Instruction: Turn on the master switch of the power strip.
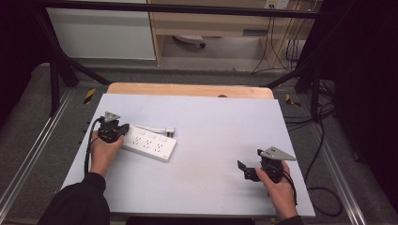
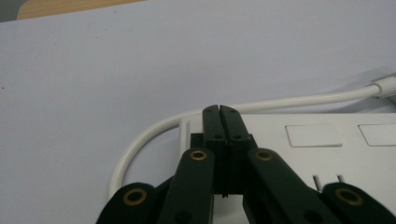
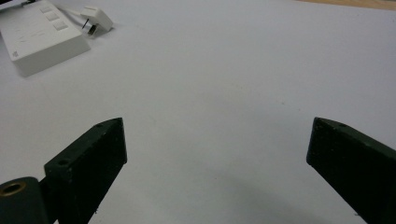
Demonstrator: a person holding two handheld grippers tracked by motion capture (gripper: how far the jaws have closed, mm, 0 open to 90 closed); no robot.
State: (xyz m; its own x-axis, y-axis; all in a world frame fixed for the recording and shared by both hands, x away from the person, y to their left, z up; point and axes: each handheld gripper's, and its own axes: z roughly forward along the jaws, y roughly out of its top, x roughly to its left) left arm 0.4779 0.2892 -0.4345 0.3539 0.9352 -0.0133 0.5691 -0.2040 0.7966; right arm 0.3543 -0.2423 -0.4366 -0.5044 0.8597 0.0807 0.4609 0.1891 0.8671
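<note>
1. Power strip (image 1: 149, 143) lies at 9 o'clock on the grey mat (image 1: 211, 122); its white cable (image 2: 154, 133) and plug (image 3: 96, 17) sit just behind it.
2. Left gripper (image 2: 219, 110): jaws pressed together, empty, over the strip's near end.
3. Right gripper (image 1: 247, 171) at 4 o'clock: jaws spread wide, well apart from the strip, bare mat between.

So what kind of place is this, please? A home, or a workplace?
Most likely a lab or workshop bench set up for recording. A dark metal frame surrounds the table, loose cables run across the floor, and each hand holds a hand-held gripper near a white power strip.
</note>
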